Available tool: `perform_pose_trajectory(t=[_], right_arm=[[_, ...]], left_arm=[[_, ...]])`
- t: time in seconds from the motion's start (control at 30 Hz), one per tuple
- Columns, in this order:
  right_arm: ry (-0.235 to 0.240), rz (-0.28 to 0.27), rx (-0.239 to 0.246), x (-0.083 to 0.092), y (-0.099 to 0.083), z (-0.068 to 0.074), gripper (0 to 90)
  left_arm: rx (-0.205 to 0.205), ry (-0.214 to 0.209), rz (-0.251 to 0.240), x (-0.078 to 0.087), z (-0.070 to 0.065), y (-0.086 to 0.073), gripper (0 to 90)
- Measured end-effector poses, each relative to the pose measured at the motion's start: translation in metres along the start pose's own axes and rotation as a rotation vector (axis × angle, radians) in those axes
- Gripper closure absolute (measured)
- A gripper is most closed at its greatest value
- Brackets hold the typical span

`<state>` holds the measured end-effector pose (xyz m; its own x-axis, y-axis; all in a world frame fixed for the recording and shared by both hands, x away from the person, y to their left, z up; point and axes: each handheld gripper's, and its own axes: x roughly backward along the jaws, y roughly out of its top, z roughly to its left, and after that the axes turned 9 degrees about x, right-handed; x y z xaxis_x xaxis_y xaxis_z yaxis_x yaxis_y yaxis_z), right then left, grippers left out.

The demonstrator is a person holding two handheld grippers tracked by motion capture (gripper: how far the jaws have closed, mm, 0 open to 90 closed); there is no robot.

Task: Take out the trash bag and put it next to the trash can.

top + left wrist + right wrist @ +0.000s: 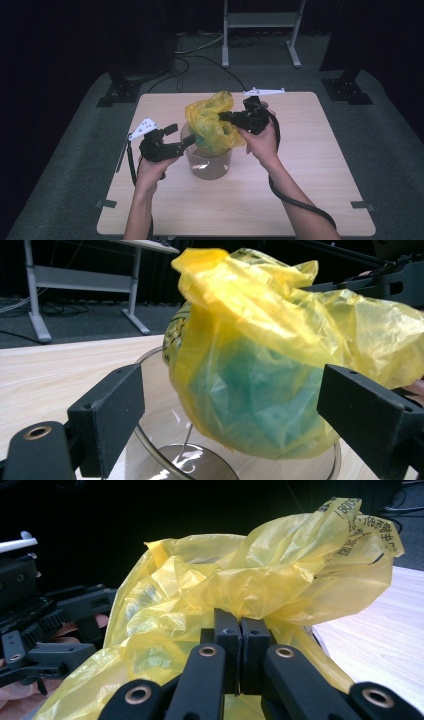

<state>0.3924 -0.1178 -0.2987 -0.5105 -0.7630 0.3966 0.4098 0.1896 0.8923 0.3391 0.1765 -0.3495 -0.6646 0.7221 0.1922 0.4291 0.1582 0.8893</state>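
Thin crinkly yellow plastic bag (212,122) over the clear glass bowl (209,162) looks light n slippery imo, right tongs (241,630) pinching its bunched top, left tongs (230,405) wide open beside the bowl.

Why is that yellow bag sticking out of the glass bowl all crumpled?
The yellow bag bulges above the glass bowl rim instead of lining it. The right gripper pinches its top; the left gripper is open beside it.

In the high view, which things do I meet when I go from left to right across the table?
left gripper with open jaws → clear glass bowl → yellow plastic bag bulging from the bowl → right gripper, shut on the bag → bare table.
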Motion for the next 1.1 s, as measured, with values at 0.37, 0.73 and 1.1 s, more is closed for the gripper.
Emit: perform_pose_trajectory(t=[0.37, 0.73, 1.1], right_arm=[[-0.006, -0.022, 0.008, 0.013, 0.009, 0.000, 90.0], [-0.021, -0.060, 0.022, 0.031, 0.027, 0.000, 90.0], [-0.067, -0.101, 0.041, 0.060, 0.044, -0.001, 90.0]], left_arm=[[0.006, 0.004, 0.001, 0.003, 0.004, -0.001, 9.9], [-0.005, -0.006, 0.003, 0.005, 0.003, -0.001, 9.9], [0.005, -0.003, -0.005, 0.007, 0.005, -0.001, 9.9]])
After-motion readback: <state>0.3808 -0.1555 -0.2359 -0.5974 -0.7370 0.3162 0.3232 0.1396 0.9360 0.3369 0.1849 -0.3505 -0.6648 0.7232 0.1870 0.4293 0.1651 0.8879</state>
